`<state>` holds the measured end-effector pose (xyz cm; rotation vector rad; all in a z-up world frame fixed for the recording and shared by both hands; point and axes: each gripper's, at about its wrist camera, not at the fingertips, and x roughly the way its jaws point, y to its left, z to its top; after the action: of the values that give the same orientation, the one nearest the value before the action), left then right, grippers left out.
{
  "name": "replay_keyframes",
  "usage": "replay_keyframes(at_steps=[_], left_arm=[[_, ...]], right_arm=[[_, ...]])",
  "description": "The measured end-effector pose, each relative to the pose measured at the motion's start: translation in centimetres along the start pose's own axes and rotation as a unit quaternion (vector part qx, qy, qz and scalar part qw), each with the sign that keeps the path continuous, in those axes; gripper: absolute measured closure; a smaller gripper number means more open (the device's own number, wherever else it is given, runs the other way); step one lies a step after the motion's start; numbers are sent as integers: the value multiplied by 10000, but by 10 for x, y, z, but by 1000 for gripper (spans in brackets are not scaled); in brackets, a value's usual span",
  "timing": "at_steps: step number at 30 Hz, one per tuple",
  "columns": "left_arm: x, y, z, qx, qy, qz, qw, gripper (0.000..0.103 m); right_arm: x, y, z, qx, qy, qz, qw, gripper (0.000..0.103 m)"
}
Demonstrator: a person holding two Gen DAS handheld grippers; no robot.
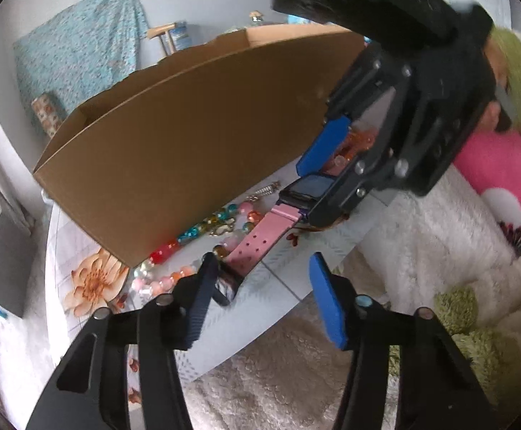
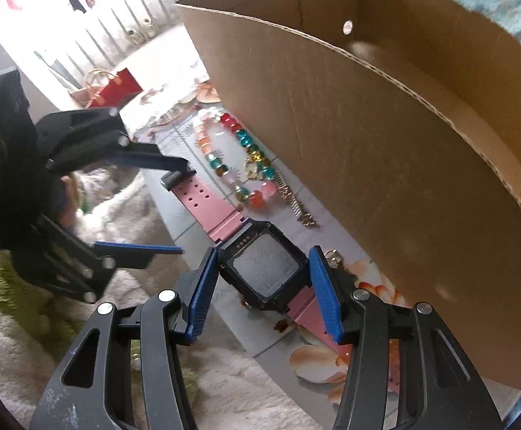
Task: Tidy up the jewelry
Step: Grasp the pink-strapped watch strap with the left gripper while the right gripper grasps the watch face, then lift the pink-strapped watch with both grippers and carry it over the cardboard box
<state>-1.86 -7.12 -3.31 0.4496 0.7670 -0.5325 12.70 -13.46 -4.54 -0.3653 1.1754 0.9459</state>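
Your right gripper (image 2: pixel 264 279) brackets the watch (image 2: pixel 264 268) case, its blue pads at the two sides, whether they press it you cannot tell; your left gripper (image 1: pixel 260 286) stands part-open at the pink strap's (image 2: pixel 203 197) buckle end, one finger at it. Take the stiff case, not the limp strap, which lies flat on the table (image 2: pixel 174 208) beside the cardboard box (image 2: pixel 368 143), beads (image 2: pixel 246 150) between

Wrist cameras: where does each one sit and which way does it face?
Left wrist: on the left gripper, looking down its fingers at the watch strap's end, box behind; right gripper opposite.
Right wrist: on the right gripper, looking down at the watch case between its pads; left gripper at left.
Shared: watch, beads, box.
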Motion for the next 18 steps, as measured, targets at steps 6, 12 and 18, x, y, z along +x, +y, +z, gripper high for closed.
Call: replay_keyframes(at_steps=[6,12,18], left_arm=[[13,-12,0,234,114,185,9995,66],[22,-9,4,-48,178,177,9997,91],[23,1,4,-59,199,11,9998,93]], right_arm=[[-1,-7,-2,47,10,513,9987,55],[-16,-4,-16,304,-311,442,9981,53],[-48,13,-49,513,-739,-368,9953,50]])
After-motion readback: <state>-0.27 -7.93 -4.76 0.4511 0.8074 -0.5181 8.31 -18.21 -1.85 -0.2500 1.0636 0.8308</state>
